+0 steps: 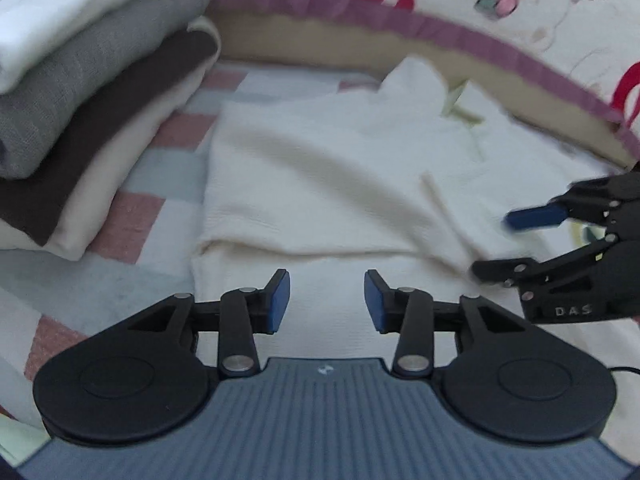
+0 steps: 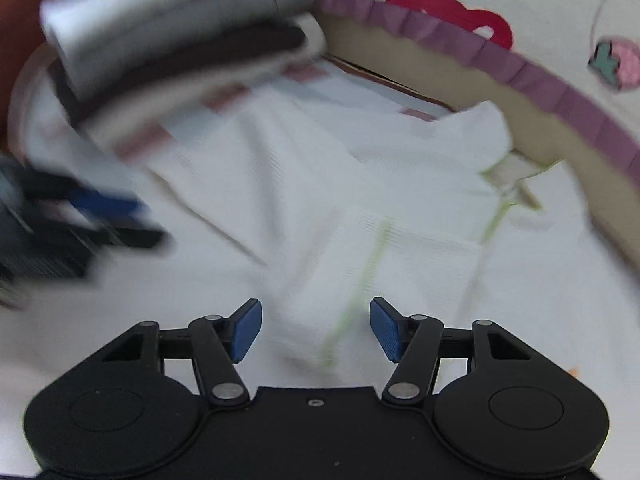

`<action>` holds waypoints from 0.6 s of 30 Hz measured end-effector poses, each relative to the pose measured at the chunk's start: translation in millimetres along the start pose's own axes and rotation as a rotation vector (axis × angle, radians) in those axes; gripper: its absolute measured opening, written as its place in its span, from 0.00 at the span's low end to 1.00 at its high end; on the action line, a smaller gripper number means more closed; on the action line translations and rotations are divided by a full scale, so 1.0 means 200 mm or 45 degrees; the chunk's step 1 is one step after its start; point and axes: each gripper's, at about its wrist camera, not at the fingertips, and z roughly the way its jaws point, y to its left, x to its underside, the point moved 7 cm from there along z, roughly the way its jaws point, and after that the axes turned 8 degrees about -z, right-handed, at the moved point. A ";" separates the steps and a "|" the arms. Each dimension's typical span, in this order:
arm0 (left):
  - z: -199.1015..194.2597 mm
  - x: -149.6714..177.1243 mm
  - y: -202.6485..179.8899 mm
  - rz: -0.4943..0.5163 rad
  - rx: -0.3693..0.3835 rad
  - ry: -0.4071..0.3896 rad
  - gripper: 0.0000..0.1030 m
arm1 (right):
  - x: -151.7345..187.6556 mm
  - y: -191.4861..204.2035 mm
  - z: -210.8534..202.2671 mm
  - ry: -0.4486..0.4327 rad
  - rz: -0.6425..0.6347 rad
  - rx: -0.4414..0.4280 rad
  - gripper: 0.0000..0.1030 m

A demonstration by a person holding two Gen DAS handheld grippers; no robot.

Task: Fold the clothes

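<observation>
The cream ribbed-knit garment [image 1: 320,184] lies part-folded on the striped bed cover [image 1: 160,204], with finished folds stacked at ten o'clock [image 1: 88,92] to clear space, while left gripper [image 1: 326,306] and right gripper [image 2: 316,330] hover, jaws apart and empty, apparently seeking fresh holds.

Both my wrist cameras look steeply down, close over the cream ribbed knit garment [image 1: 320,184], which both share.

Checked bedsheet [image 1: 168,132], purple-trimmed bed edge [image 1: 460,36], strawberry-print fabric [image 2: 616,64] behind.
</observation>
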 end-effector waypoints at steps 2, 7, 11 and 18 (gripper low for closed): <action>0.06 0.03 0.05 -0.042 -0.044 0.102 0.40 | 0.02 -0.01 0.03 0.007 -0.093 0.091 0.53; 0.03 0.06 0.09 -0.108 0.022 0.081 0.40 | 0.03 -0.12 -0.12 -0.095 -0.052 0.124 0.15; 0.02 0.07 0.10 -0.100 0.003 0.064 0.40 | 0.11 -0.40 -0.33 -0.183 0.189 0.329 0.15; -0.02 -0.03 0.14 -0.142 0.049 -0.045 0.42 | 0.47 -0.69 -0.37 -0.009 0.511 0.345 0.19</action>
